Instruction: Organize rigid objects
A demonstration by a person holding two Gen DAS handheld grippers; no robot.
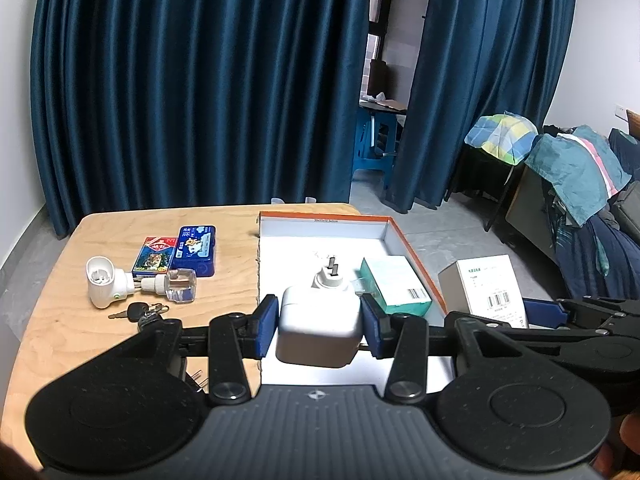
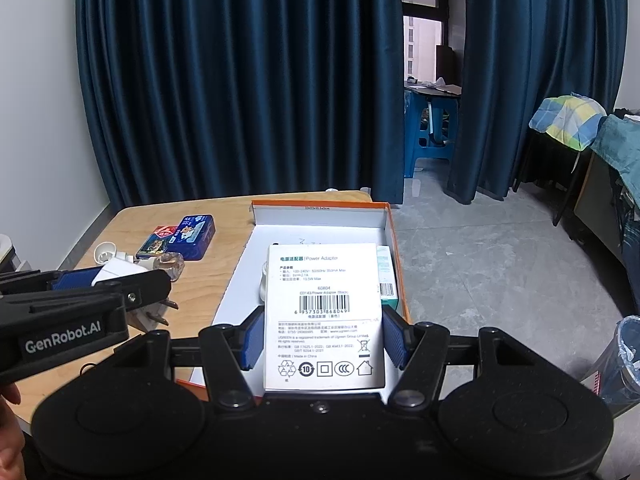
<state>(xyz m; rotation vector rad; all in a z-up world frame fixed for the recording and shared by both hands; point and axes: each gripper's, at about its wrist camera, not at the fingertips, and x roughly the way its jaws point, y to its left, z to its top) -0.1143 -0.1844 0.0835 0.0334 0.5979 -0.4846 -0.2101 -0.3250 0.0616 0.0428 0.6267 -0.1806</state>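
Left tongs point(image 1: 319, 326) clamp white charger point(image 1: 318, 330); right tongs point(image 2: 323, 344) clamp adapter box point(image 2: 323, 316).

Blue curtains point(image 1: 200, 80), a blue stool point(image 2: 430, 136) and a clothes-draped chair point(image 1: 576, 168) behind the table

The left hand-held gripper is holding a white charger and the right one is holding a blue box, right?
Almost. The left hand-held gripper does hold the white charger, but the box in the right hand-held gripper is white, not blue. The right wrist view shows it.
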